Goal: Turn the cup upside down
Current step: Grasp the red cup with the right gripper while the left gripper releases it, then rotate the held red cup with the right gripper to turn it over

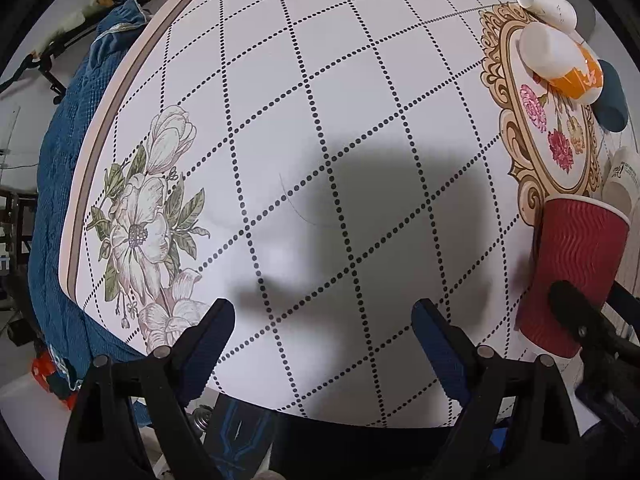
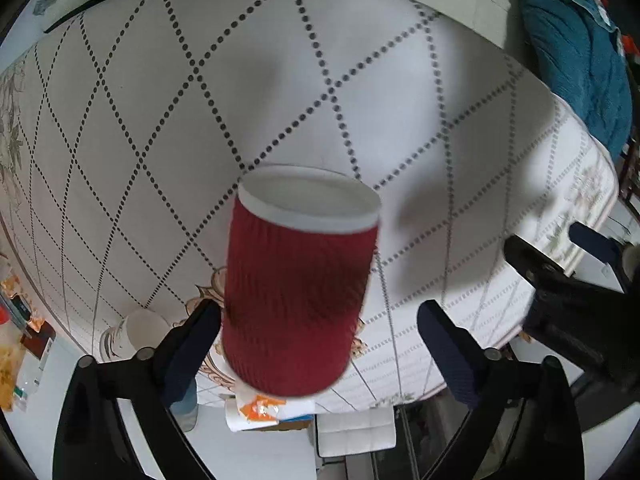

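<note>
The left gripper (image 1: 322, 344) is hanging over the dotted tablecloth (image 1: 320, 120), its fingers standing wide apart around nothing but its own shadow. Further right in the left wrist view, the red ribbed cup (image 1: 572, 272) is tilting, partly covered by the dark finger of the right gripper (image 1: 576, 312). In the right wrist view the cup (image 2: 300, 292) is sitting blurred between the spread fingers of that gripper (image 2: 320, 344); the left finger is touching its wall, the right finger is standing clear, so a grip cannot be told. Its base is facing the camera's far side, rim cut off below.
</note>
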`<state>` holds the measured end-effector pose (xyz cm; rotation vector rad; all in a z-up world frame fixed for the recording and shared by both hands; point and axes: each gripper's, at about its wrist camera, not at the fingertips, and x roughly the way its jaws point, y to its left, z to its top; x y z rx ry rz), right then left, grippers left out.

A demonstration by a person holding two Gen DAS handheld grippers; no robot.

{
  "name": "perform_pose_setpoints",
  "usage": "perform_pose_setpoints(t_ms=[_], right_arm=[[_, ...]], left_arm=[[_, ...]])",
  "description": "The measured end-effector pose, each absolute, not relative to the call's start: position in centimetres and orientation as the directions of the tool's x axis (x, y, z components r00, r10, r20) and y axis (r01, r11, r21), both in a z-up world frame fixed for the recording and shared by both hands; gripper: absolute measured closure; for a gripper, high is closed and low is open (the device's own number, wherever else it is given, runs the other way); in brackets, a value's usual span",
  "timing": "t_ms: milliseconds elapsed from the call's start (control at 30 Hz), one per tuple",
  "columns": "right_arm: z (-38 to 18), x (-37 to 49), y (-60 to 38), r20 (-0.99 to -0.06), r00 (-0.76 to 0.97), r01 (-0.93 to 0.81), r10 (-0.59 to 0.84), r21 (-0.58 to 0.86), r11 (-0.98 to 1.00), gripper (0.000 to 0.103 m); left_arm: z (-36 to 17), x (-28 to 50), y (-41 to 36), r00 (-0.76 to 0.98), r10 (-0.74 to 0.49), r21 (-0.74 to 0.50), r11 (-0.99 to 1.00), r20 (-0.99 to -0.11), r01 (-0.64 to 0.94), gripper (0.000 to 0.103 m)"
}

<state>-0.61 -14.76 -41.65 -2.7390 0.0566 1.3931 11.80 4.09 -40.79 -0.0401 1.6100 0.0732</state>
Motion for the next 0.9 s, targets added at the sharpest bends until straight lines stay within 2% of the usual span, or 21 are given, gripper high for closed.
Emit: perform_pose_setpoints(t_ms=[67,200,700,900], right_arm=[[-42.3,-0.4,-14.8,-0.810,0.586,-0.068,-0.019,-0.026,-0.997,0.013],[-43.4,-0.6,-14.9,-0.810,0.585,-0.080,-0.038,-0.011,-0.997,0.023],[-44.2,-0.8,-13.1,-0.822,0.568,-0.147,-0.040,-0.054,-0.988,0.026],[-43.8,0.5,-11.8,-0.821,0.558,-0.304,-0.116,-0.073,-0.950,0.026]], left_arm=[[-41.1,12.4,4.1,-0.029,-0.025,-0.023,0.999,-0.999,-0.043,0.012],[-41.9,13.1,4.3,-0.039,-0.016,-0.014,0.999,-0.999,-0.033,0.012],[-42.9,14.7,3.6,-0.043,0.001,0.001,1.000,-0.999,-0.003,0.012],[-42.2,14.8,4.2,-0.046,0.011,0.011,1.000,-0.999,0.000,0.012]])
